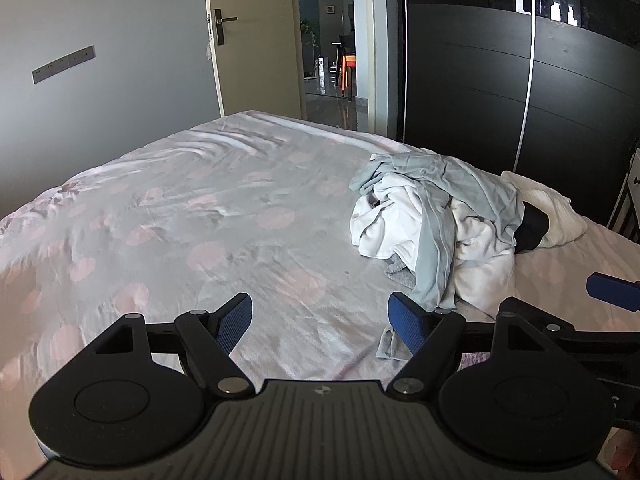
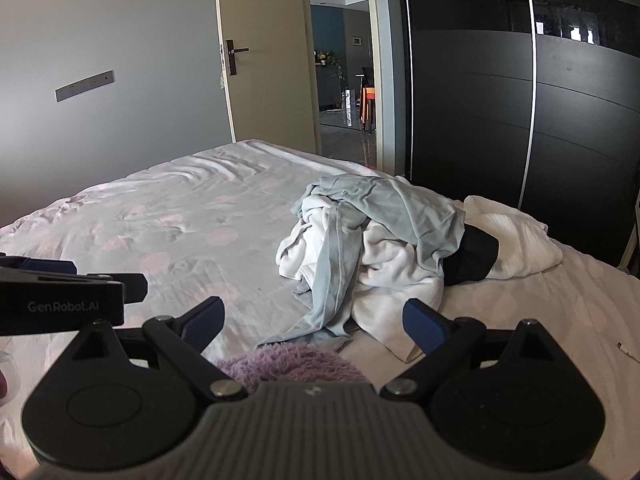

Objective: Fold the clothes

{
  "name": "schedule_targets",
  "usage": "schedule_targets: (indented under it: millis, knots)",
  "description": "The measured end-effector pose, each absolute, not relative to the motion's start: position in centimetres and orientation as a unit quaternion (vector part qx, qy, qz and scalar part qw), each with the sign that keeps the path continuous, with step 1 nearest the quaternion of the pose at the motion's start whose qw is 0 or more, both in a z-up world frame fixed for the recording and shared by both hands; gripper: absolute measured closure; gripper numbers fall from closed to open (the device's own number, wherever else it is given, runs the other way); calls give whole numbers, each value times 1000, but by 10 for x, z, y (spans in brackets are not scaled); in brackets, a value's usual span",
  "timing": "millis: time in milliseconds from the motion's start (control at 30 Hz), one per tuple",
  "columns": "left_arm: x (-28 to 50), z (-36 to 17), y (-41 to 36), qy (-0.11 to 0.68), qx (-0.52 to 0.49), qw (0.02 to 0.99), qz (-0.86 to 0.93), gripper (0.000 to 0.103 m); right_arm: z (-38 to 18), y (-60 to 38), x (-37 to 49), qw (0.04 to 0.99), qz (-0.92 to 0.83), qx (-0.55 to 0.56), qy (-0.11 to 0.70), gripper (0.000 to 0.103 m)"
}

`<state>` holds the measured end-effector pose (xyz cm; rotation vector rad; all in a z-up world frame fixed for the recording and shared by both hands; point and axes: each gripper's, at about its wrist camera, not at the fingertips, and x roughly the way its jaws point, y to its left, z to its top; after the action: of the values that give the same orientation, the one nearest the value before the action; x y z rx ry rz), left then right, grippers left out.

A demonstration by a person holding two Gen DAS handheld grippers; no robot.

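Note:
A heap of clothes point(image 1: 432, 216) lies on the right half of the bed: a pale grey-green garment point(image 2: 380, 208) draped over white pieces, a black item point(image 2: 476, 256) and a white towel point(image 2: 516, 236) behind. My left gripper point(image 1: 322, 322) hovers open over the bedspread, short of the heap and to its left, nothing between its blue pads. My right gripper point(image 2: 312, 322) is open too, just before the heap's near edge, with a trailing grey-green sleeve point(image 2: 324, 312) lying beyond the gap. A purple fluffy cloth point(image 2: 292, 364) shows right under its body.
The bed point(image 1: 180, 220) has a pale floral cover, bare on its left half. A dark wardrobe point(image 1: 500, 80) stands behind the heap. An open door point(image 1: 256, 40) leads out at the back. The left gripper's side point(image 2: 68, 300) shows at the right wrist view's left edge.

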<state>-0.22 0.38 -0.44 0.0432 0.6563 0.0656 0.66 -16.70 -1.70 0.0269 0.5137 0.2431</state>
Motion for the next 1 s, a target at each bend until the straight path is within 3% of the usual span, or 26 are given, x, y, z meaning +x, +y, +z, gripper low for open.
schedule_targets:
  millis: [1000]
  knots:
    - [-11,-2,3,319,19,946,45,29,-14,-169,0,960,136,23,243,6]
